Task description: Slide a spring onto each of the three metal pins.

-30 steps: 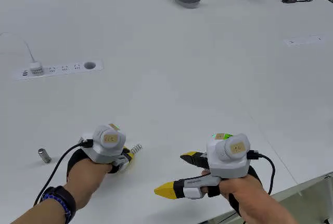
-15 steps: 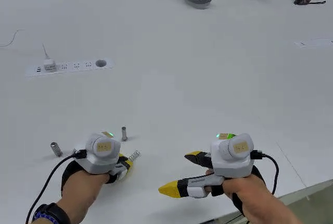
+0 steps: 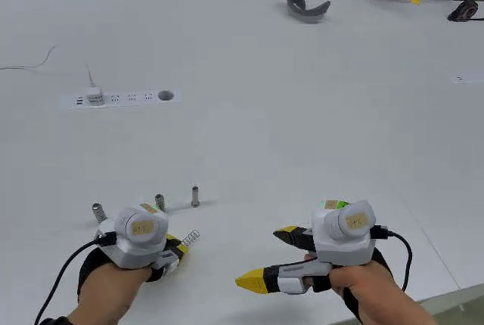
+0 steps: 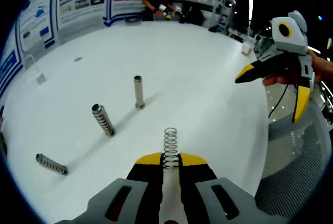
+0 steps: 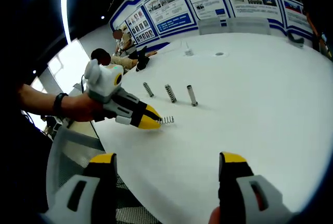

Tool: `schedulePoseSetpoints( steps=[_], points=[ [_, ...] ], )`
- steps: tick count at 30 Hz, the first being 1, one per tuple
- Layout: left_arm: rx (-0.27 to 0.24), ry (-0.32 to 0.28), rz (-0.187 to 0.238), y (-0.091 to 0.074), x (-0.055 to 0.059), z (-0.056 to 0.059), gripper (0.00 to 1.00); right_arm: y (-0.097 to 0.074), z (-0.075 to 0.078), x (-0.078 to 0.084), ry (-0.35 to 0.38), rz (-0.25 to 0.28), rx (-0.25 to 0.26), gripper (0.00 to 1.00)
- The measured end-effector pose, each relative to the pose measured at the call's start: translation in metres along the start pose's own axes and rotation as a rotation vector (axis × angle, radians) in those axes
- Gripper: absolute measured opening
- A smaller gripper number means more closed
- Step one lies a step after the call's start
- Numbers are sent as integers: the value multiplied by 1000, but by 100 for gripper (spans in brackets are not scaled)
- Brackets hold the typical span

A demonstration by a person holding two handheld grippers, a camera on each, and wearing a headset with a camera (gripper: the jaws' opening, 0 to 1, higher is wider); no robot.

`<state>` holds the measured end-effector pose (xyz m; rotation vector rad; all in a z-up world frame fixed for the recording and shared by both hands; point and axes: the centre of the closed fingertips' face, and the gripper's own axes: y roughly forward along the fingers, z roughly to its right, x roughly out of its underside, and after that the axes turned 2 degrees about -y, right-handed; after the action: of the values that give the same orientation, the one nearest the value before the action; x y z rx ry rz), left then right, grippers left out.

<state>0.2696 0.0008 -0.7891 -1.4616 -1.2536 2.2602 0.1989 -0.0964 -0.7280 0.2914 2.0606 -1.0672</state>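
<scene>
Your left gripper (image 3: 180, 243) pulled back pinching a spring (image 4: 170, 140), right gripper (image 3: 268, 258) spread wide; 2 sprung pins (image 3: 159, 202) done, bare pin (image 3: 195, 195) lower-left of centre needs 1.

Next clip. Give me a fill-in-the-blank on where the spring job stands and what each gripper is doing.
The left gripper is shut on a ____.
Beside the bare pin, the number of sprung pins is ____.
The right gripper has its jaws ____ and holds nothing.
Missing words: spring; two; open.
</scene>
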Motion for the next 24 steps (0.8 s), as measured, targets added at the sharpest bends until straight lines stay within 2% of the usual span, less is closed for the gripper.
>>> schedulePoseSetpoints(
  steps=[14, 24],
  points=[
    [-37, -35, 34, -37, 10, -13, 11, 5, -6, -2, -4, -6, -16, 82],
    [-58, -55, 65, -62, 17, -15, 11, 16, -19, -8, -15, -11, -47, 82]
  ],
)
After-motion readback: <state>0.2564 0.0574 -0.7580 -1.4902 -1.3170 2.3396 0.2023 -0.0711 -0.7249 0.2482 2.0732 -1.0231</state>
